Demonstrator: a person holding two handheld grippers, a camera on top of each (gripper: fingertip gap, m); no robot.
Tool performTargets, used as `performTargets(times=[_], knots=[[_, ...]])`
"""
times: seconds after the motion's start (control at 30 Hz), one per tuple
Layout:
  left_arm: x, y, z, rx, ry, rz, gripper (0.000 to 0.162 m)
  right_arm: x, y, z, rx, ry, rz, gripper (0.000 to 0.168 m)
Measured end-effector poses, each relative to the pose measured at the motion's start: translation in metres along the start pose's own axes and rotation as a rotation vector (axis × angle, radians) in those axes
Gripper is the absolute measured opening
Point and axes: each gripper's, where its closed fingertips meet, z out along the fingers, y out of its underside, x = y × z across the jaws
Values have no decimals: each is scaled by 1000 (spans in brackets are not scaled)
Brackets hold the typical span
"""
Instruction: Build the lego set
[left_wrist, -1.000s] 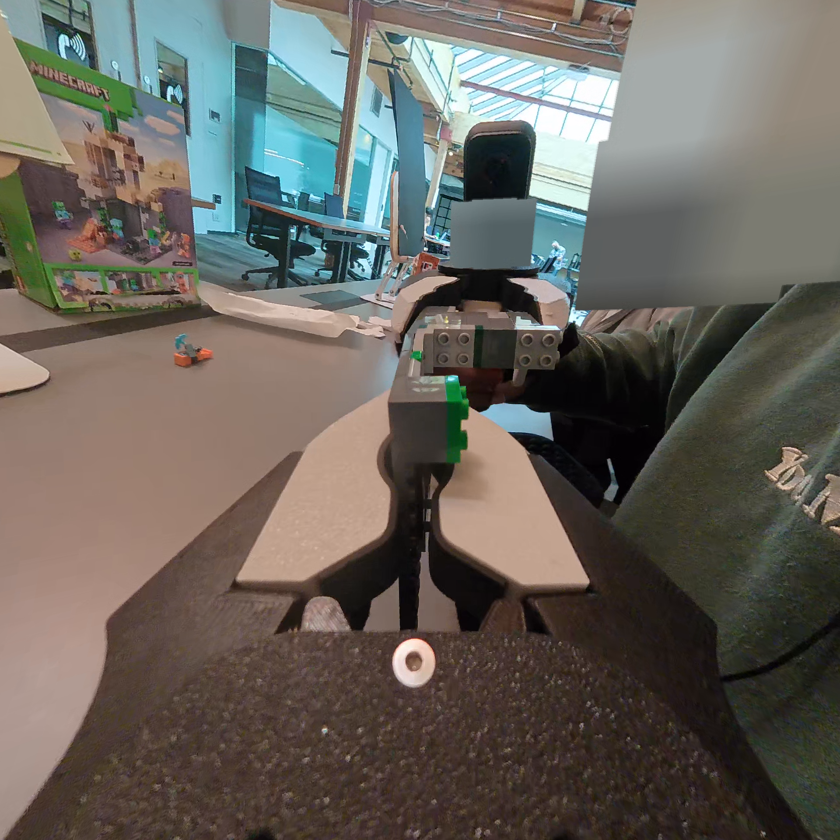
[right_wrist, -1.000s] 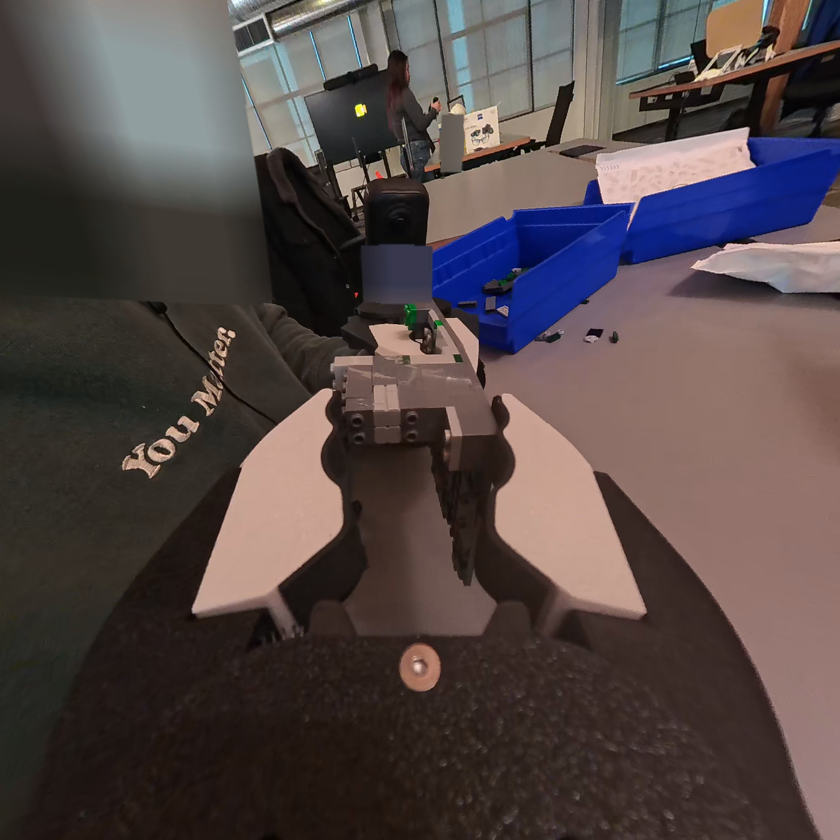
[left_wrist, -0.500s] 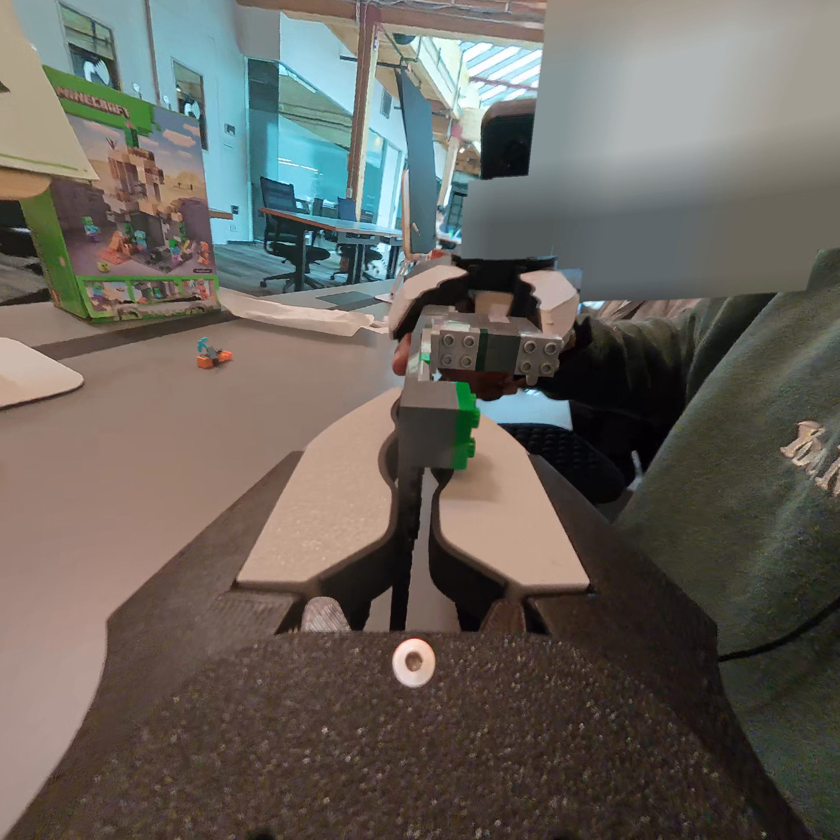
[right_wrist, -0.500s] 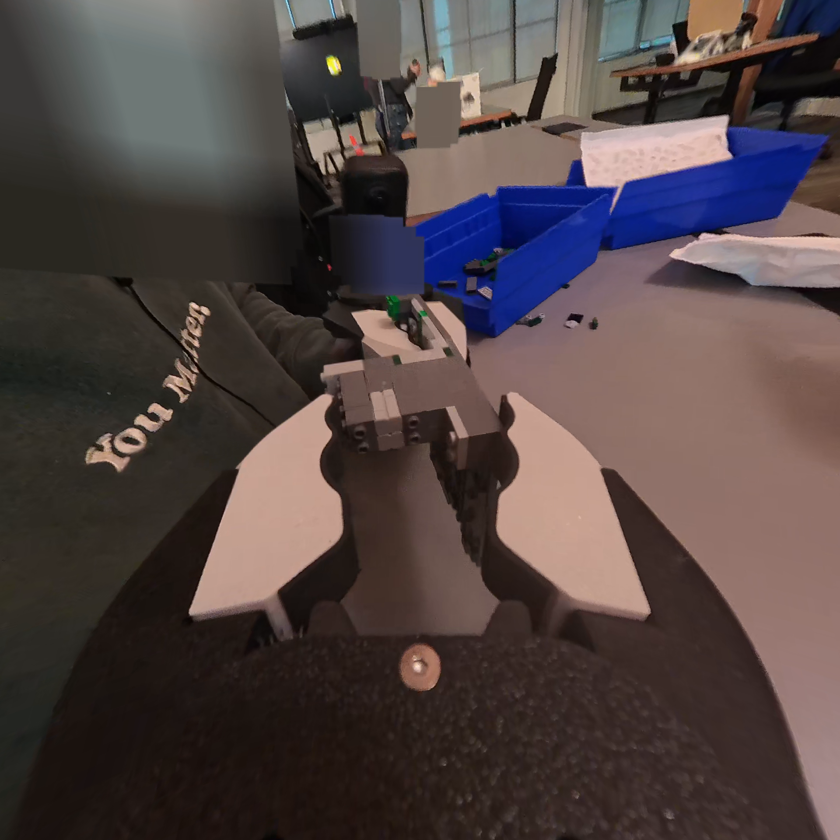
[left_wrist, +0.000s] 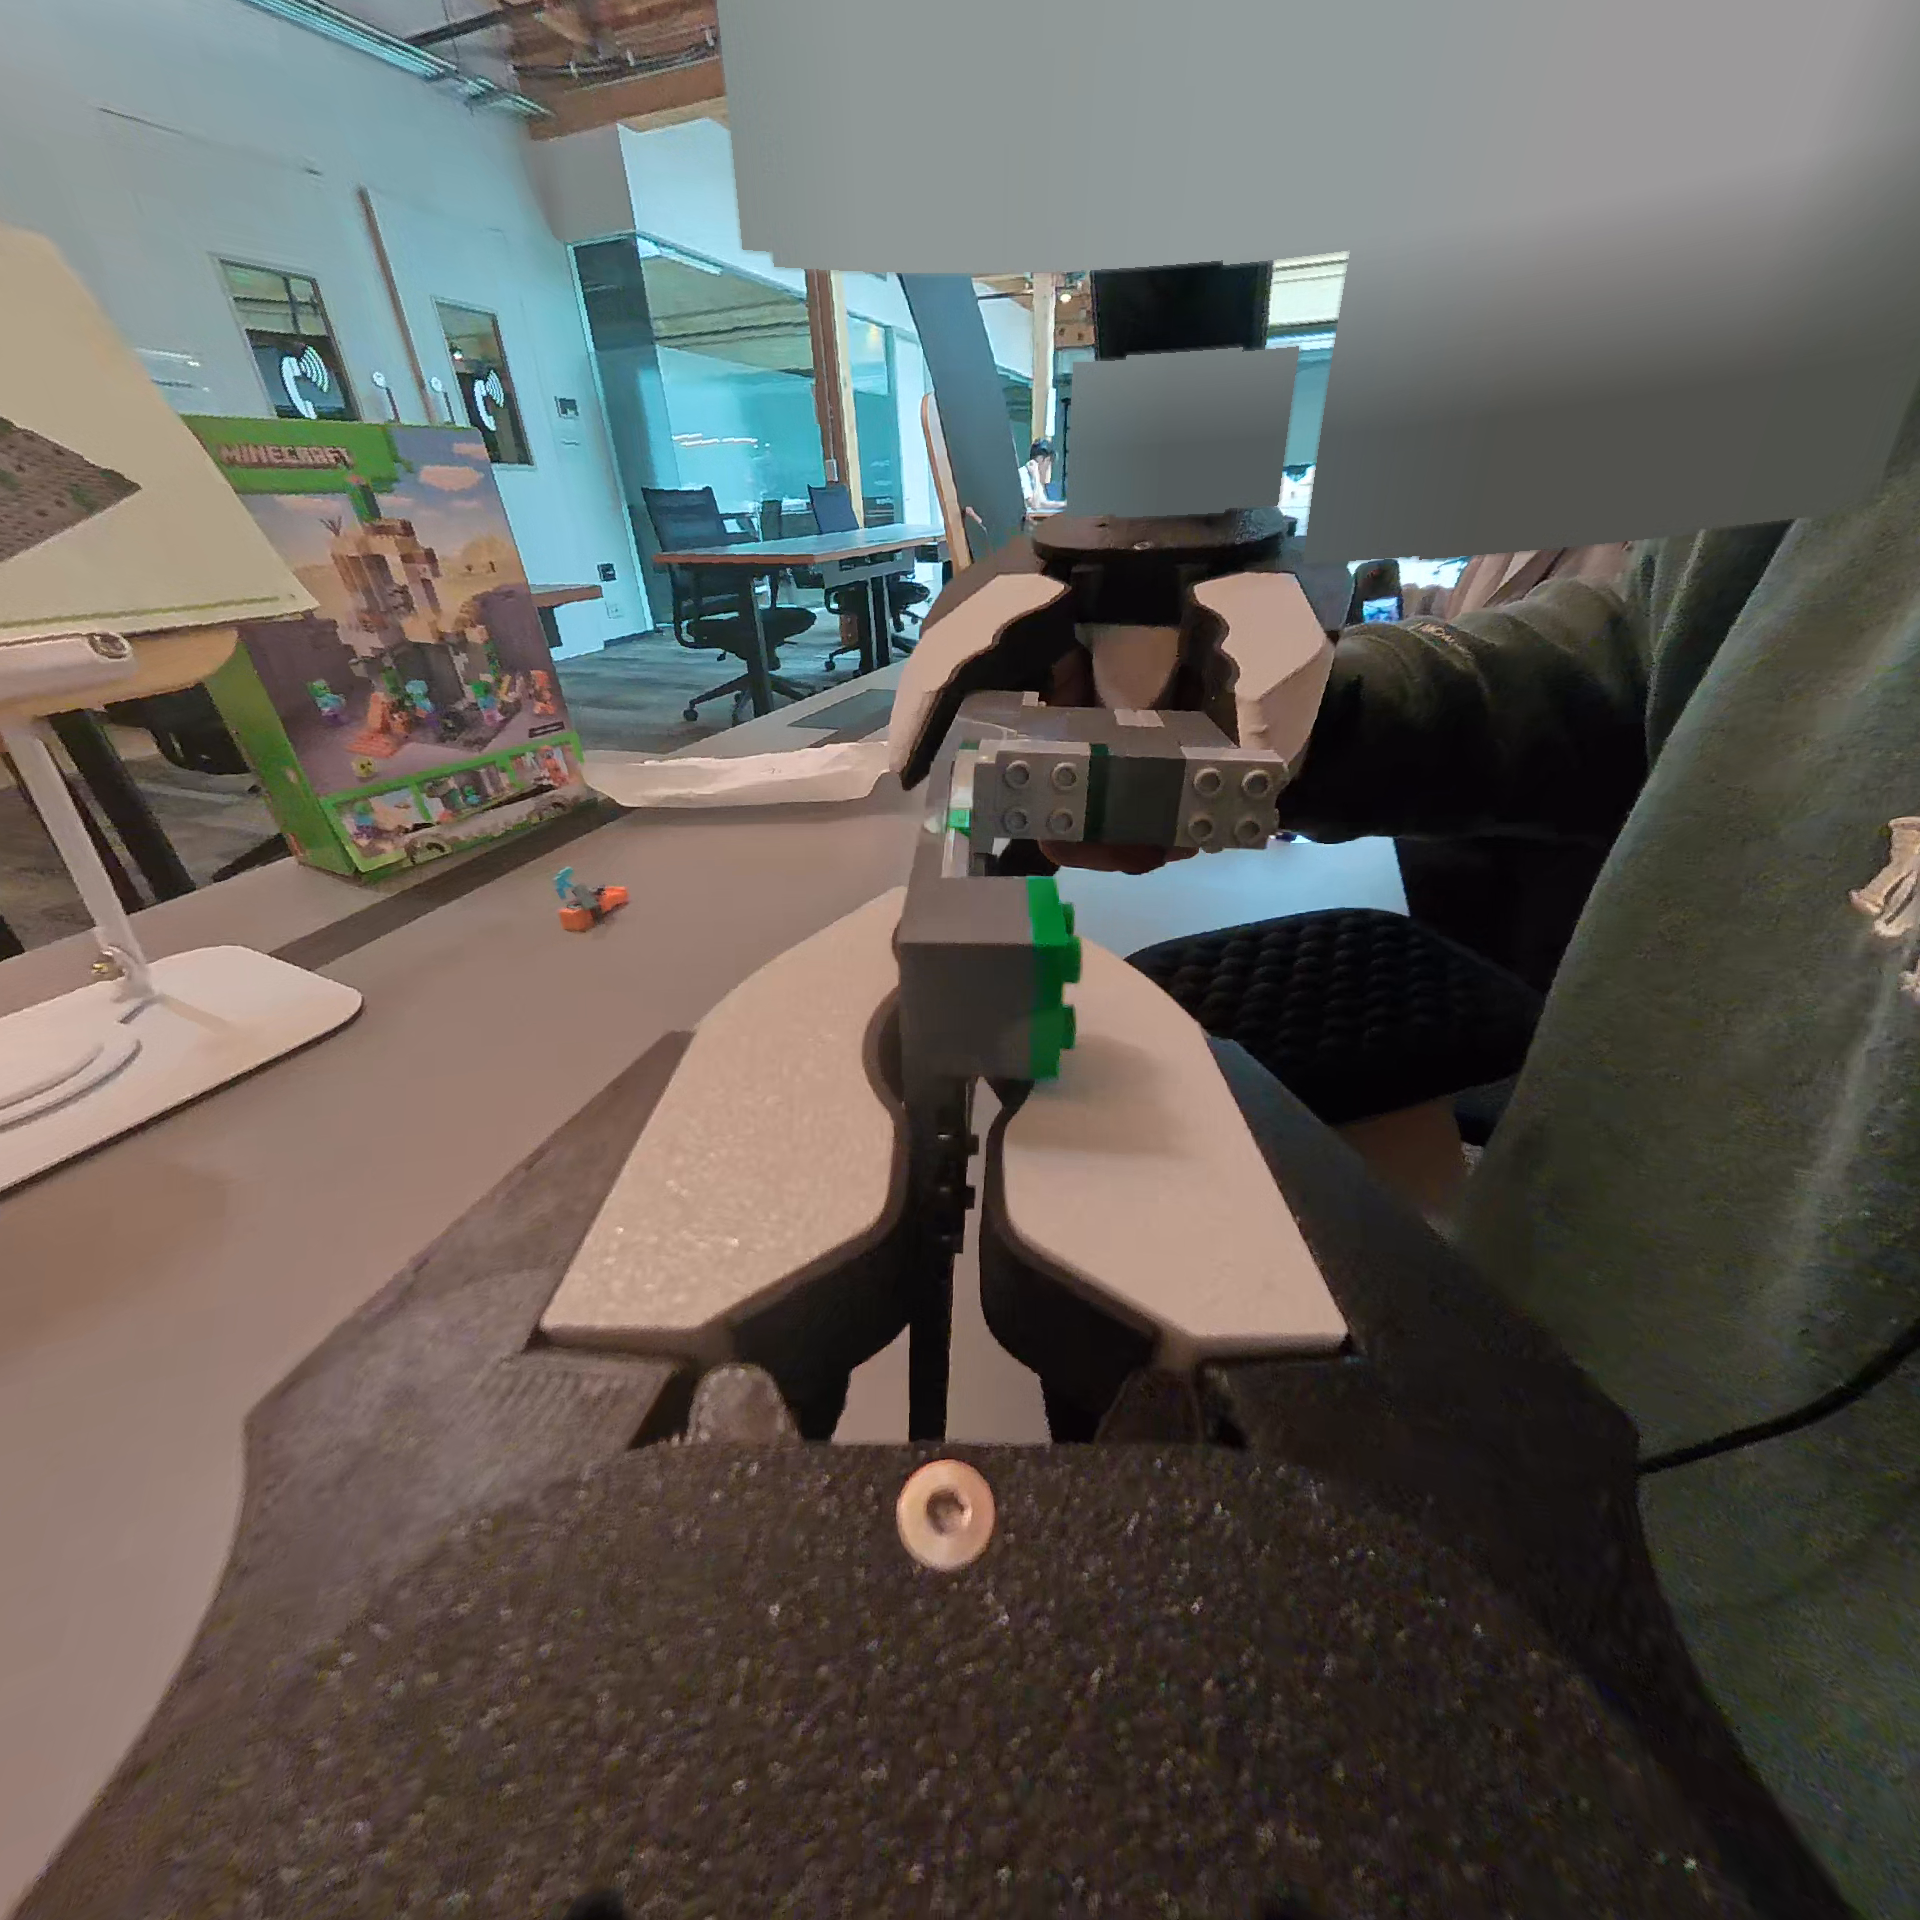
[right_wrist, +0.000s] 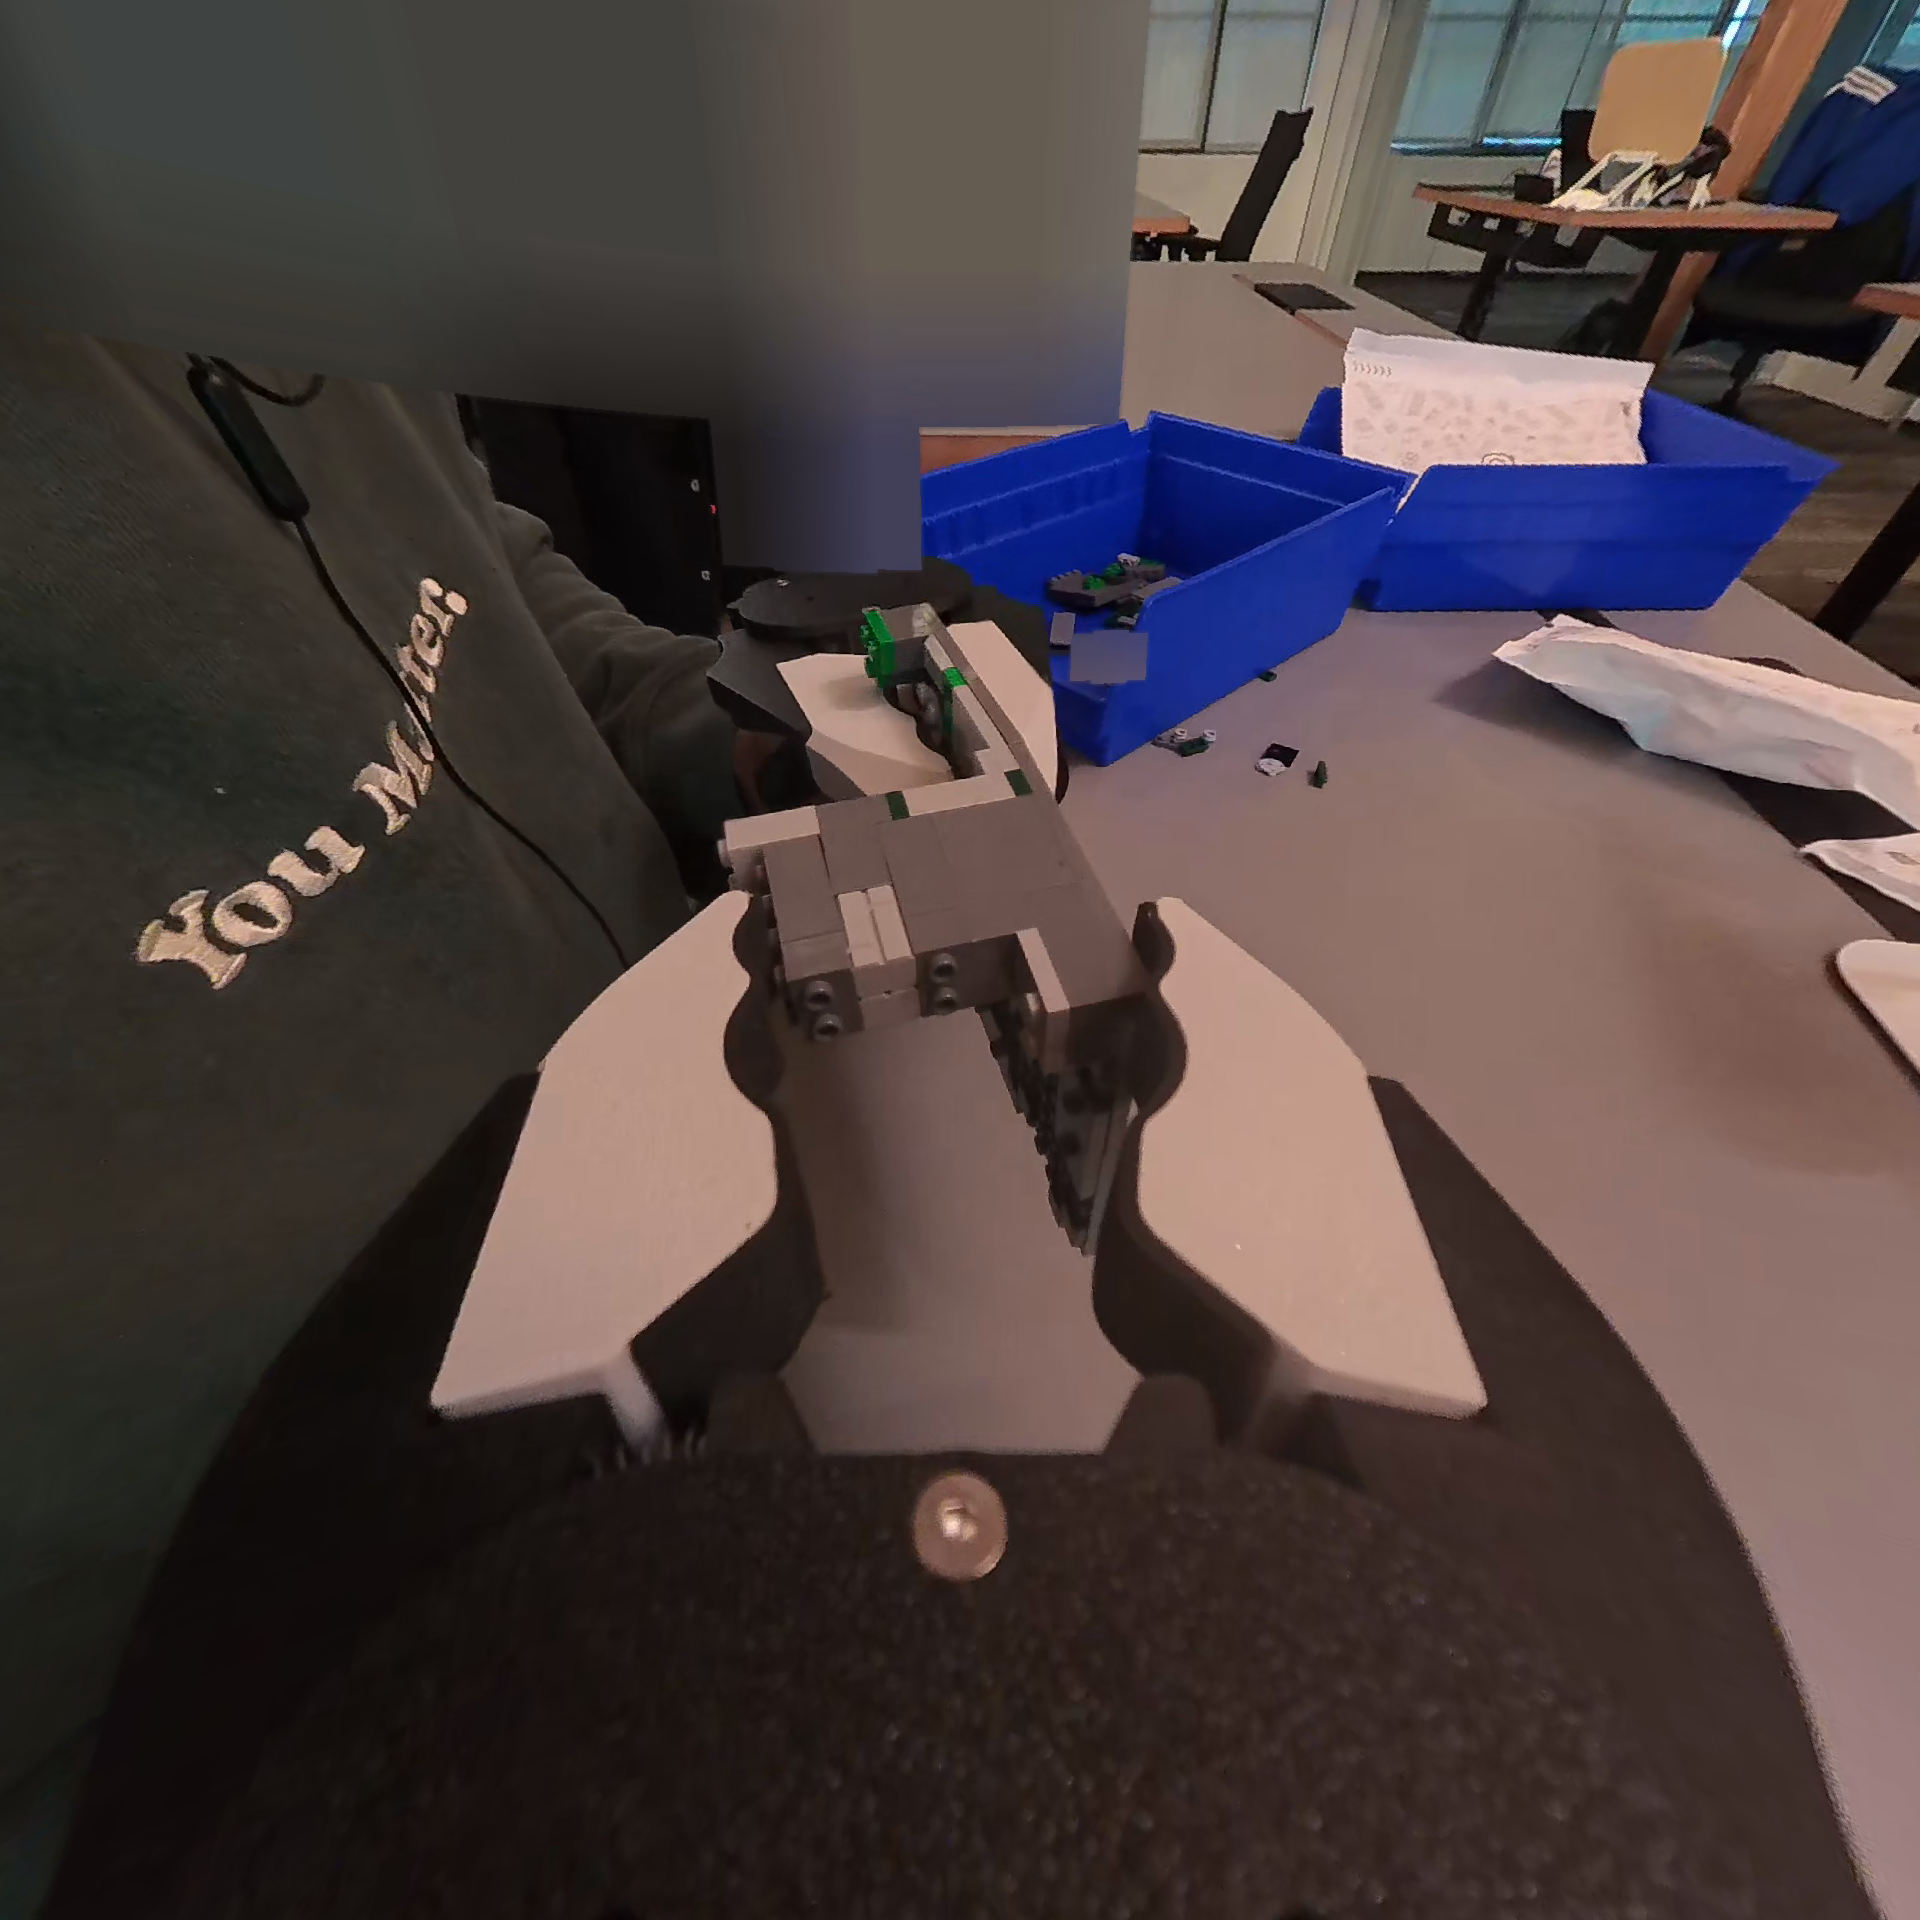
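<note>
A grey lego build with green bits is held in the air between both grippers. In the left wrist view my left gripper (left_wrist: 966, 997) is shut on a thin dark wall of the build, topped by a grey block with a green plate (left_wrist: 992, 971). Beyond it the right gripper (left_wrist: 1122, 675) clamps the studded grey end (left_wrist: 1132, 795). In the right wrist view my right gripper (right_wrist: 951, 935) is shut on the grey stepped block (right_wrist: 935, 894). The left gripper (right_wrist: 914, 707) holds the far end there.
The set's box (left_wrist: 405, 644), a small orange and teal piece (left_wrist: 587, 904) and a white stand base (left_wrist: 156, 1029) are on the grey table at left. Two blue bins (right_wrist: 1174, 561) (right_wrist: 1579, 520), loose pieces (right_wrist: 1278, 758) and a white bag (right_wrist: 1704, 707) lie at right. The person's green sweatshirt is close. Both grippers' tips are close together, under 4 cm apart.
Both grippers keep their hold on the build. The left view has swung left, bringing the white stand base into view. The right view has tilted a little, and the left gripper shows nearer.
</note>
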Motion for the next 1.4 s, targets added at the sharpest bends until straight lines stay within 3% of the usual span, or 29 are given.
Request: performTargets(times=[0.43, 0.9, 1.4], knots=[[-3, 6, -1, -18, -20, -38, 8, 2, 5, 3, -12, 26, 83, 68], [-6, 1, -5, -35, -113, 114, 9, 3, 4, 8, -75, 41, 62, 69], [-6, 8, -4, -52, -120, 61, 9, 3, 11, 9, -42, 82, 91, 69]])
